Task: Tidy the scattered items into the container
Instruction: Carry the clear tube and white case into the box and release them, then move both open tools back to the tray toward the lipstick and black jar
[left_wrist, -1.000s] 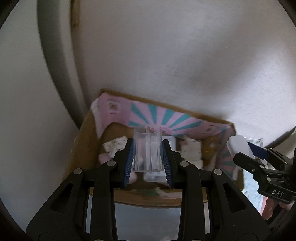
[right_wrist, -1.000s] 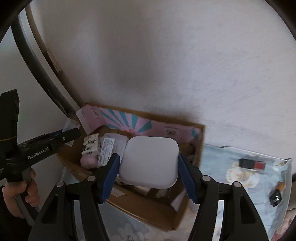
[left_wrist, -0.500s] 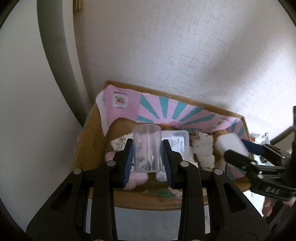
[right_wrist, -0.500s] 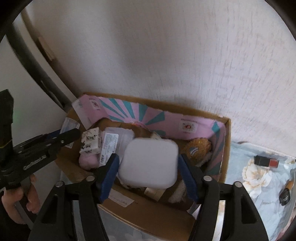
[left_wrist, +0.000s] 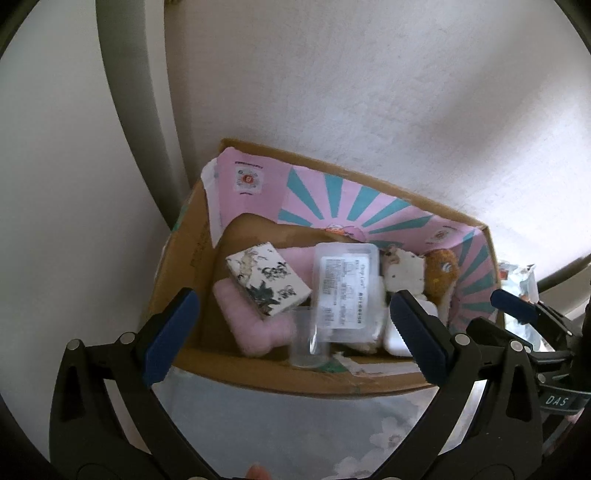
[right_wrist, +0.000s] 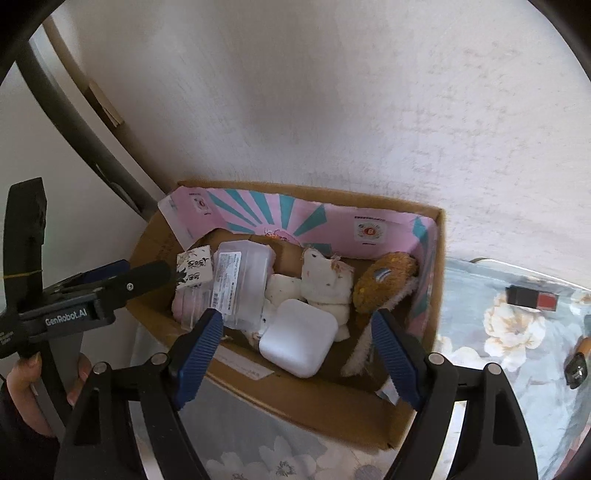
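Below wide right gripper: white case, in box.

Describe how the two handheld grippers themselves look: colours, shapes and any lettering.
Both are black plastic frames with triangular cut-outs and silver round pivot bolts. The left gripper and right gripper each end in two fingers faced with blue ribbed pads. White lettering marks their sides: "GenRobot.AI" on the left one, "DAS" on the right. A yellow band wraps the left gripper's black upright part.
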